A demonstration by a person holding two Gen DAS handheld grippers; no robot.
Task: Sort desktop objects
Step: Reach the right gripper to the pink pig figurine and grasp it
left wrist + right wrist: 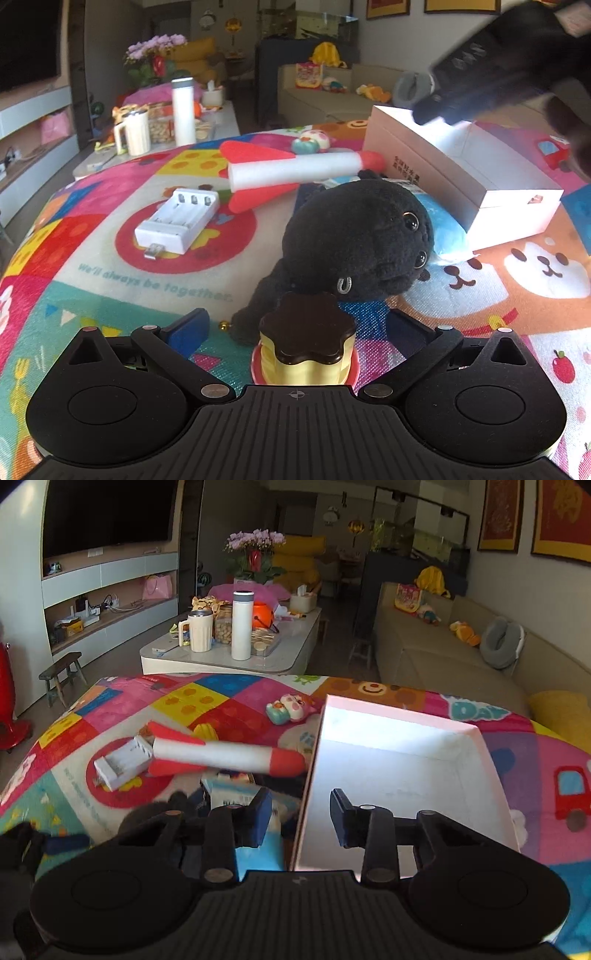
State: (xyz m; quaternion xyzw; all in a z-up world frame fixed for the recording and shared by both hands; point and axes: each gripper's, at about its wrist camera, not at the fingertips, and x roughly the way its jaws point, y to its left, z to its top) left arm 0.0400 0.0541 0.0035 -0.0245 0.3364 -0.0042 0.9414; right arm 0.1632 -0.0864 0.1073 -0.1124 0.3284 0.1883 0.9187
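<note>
My left gripper (295, 330) is open, its jaws wide on either side of a pudding toy (307, 349) with a brown top, not touching it. A black plush toy (356, 240) lies just beyond it. A red and white foam rocket (295, 170) and a white battery charger (177, 220) lie farther back. My right gripper (300, 821) is open and empty, above the left rim of an open white box (402, 771). It shows as a dark blur over the box (476, 188) in the left wrist view. The rocket (225, 757) and charger (122, 763) lie left of the box.
A colourful patterned mat (122, 280) covers the surface. A small squishy animal toy (291, 708) lies near the mat's far edge. A blue packet (445, 229) lies between plush and box. A coffee table (280, 657) with bottle and mug stands beyond; a sofa (436, 653) is at right.
</note>
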